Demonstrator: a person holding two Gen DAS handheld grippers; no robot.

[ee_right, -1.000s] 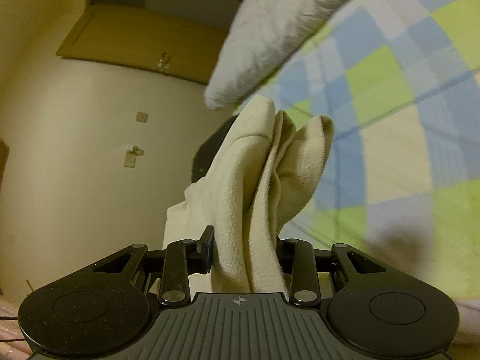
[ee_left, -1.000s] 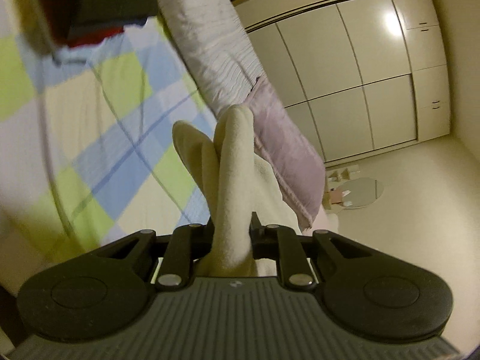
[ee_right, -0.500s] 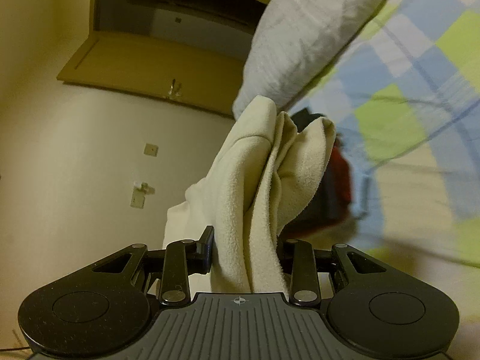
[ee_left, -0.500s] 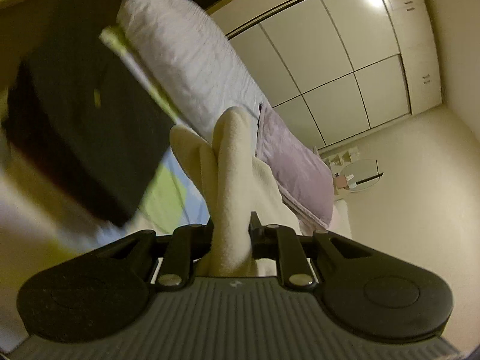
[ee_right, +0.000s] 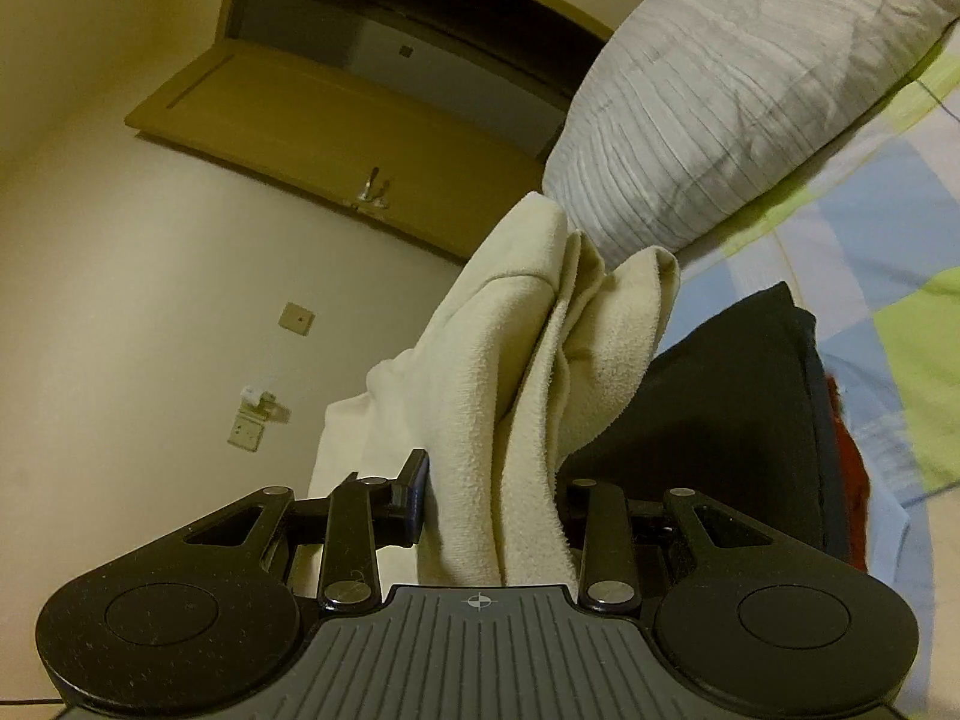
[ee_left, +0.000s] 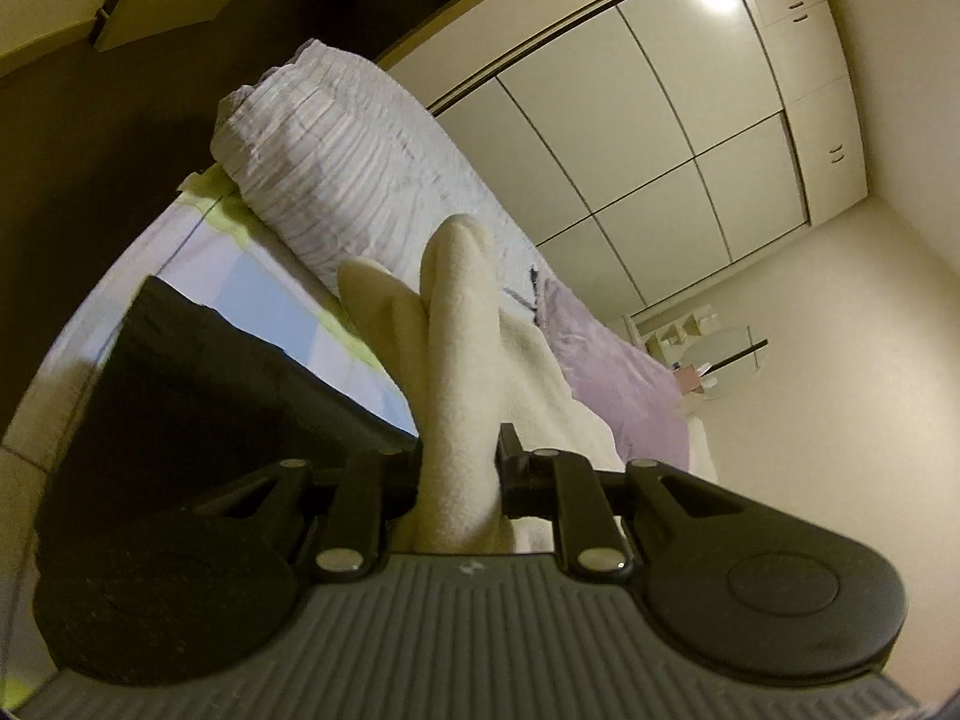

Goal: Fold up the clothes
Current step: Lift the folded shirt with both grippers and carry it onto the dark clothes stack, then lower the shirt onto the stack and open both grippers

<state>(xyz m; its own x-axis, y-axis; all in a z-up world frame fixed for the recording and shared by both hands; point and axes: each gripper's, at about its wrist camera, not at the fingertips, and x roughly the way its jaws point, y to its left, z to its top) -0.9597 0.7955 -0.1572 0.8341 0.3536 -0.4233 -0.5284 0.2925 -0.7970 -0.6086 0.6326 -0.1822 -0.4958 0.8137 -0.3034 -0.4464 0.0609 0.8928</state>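
Carrying cream garment [ee_left: 459,372] aloft above bed [ee_right: 852,228], bunched, left claw [ee_left: 459,468] and right claw [ee_right: 495,498] both clamping it. Next: spreading it flat beside dark pile [ee_right: 738,408], likely.

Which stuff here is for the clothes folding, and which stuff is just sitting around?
For the folding:
- cream garment, pinched at both ends
- left gripper, jaws shut on it
- right gripper, jaws shut on it
- dark folded clothes, probably part of the pile

Just lying about:
- striped pillow
- purple pillow
- checked bedsheet
- wardrobe
- door
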